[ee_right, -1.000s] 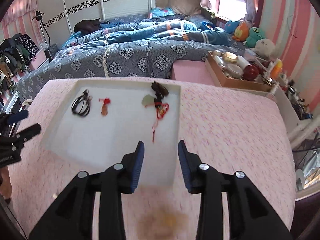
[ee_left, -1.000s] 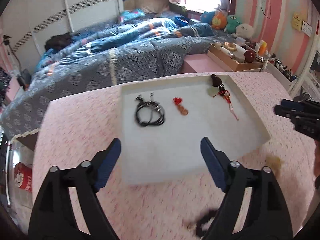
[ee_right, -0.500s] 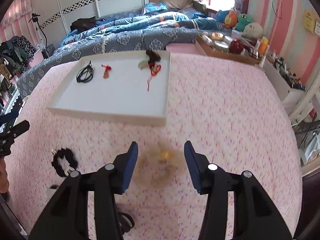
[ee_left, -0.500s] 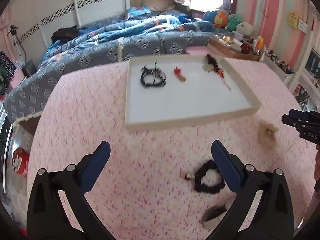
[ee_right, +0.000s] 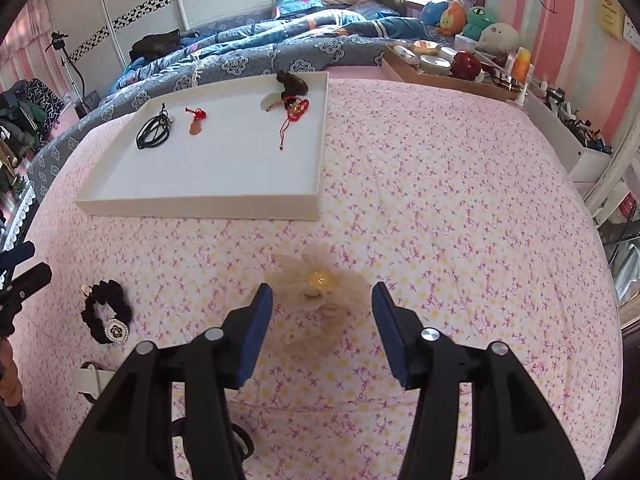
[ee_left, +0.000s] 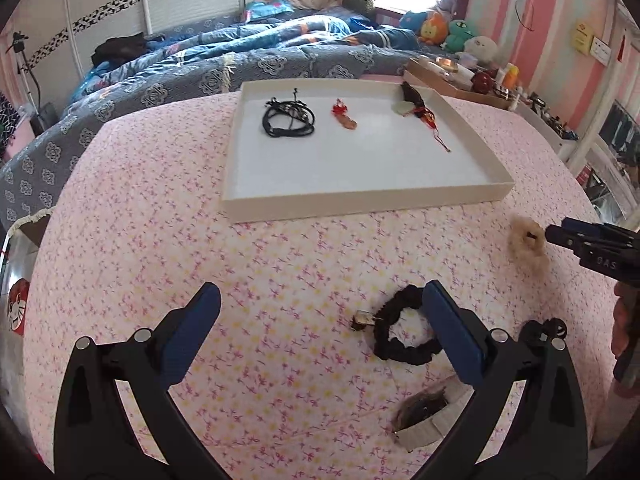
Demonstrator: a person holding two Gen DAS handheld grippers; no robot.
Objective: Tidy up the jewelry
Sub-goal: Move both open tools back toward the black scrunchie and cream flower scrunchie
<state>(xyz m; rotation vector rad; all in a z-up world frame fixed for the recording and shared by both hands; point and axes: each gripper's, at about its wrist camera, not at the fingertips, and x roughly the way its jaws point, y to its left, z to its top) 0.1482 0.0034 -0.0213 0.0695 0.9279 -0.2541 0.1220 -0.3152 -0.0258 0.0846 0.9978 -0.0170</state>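
A white tray [ee_left: 360,200] [ee_right: 200,203] lies on the pink floral cloth and holds a black cord necklace [ee_left: 287,120] [ee_right: 154,132], a small red charm [ee_left: 345,117] [ee_right: 197,122] and a dark pendant with red cord [ee_left: 418,106] [ee_right: 291,96]. A black scrunchie [ee_left: 402,330] [ee_right: 106,312] lies just inside the right finger of my open left gripper [ee_left: 320,332]. A beige gauze flower hair piece [ee_right: 316,294] [ee_left: 526,236] sits between the tips of my open right gripper [ee_right: 322,326]. A dark clip on a white card [ee_left: 424,408] lies near the table's front.
A bed with a blue quilt [ee_left: 224,64] runs behind the table. A wooden box of small items [ee_right: 444,68] stands at the back right, with plush toys [ee_right: 468,20] beyond it. A white shelf edge [ee_right: 568,140] borders the right side.
Both grippers have pulled back from the tray toward the front of the table. The right gripper has opened wider around the gauze flower; the scrunchie and clip came into the left view.
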